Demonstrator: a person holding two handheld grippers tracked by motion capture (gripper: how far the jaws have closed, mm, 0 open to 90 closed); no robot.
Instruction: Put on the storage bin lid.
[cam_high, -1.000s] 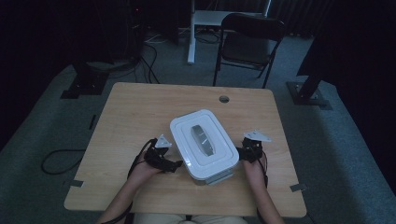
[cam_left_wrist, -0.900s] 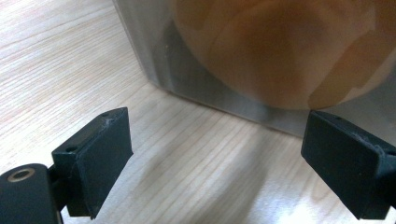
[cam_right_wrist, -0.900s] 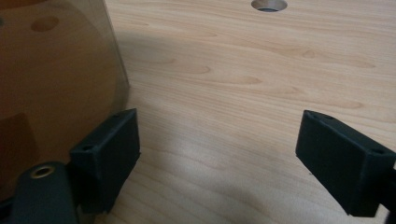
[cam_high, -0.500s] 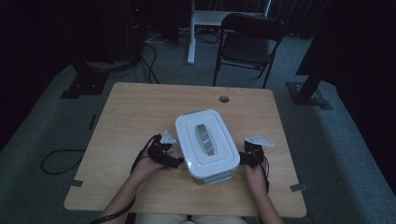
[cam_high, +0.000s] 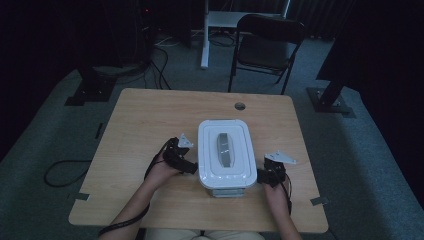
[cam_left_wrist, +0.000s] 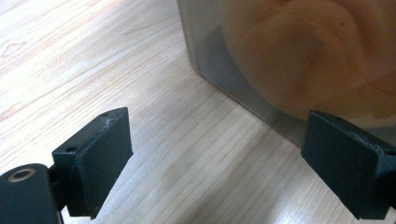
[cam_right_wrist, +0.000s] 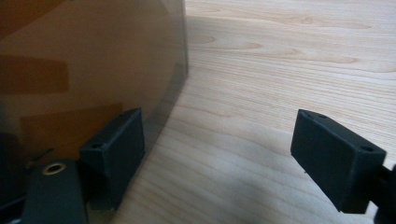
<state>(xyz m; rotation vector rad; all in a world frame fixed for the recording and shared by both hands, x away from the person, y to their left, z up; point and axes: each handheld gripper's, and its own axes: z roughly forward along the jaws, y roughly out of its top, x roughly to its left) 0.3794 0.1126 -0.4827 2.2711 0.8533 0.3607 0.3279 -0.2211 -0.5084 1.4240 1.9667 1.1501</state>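
Though the room is dim and the clear walls blur what lies inside, the lidded plastic container sits on the wooden table between the two grippers, its pale contents only smudges in the left gripper view. The left gripper stands wide open with bare tabletop between its fingers; the container's corner lies just beyond the far finger. The right gripper has just been closing a little yet remains wide, gripping nothing, one finger against the container's tinted wall. Both forearms reach in level, hands flanking the box's near end.
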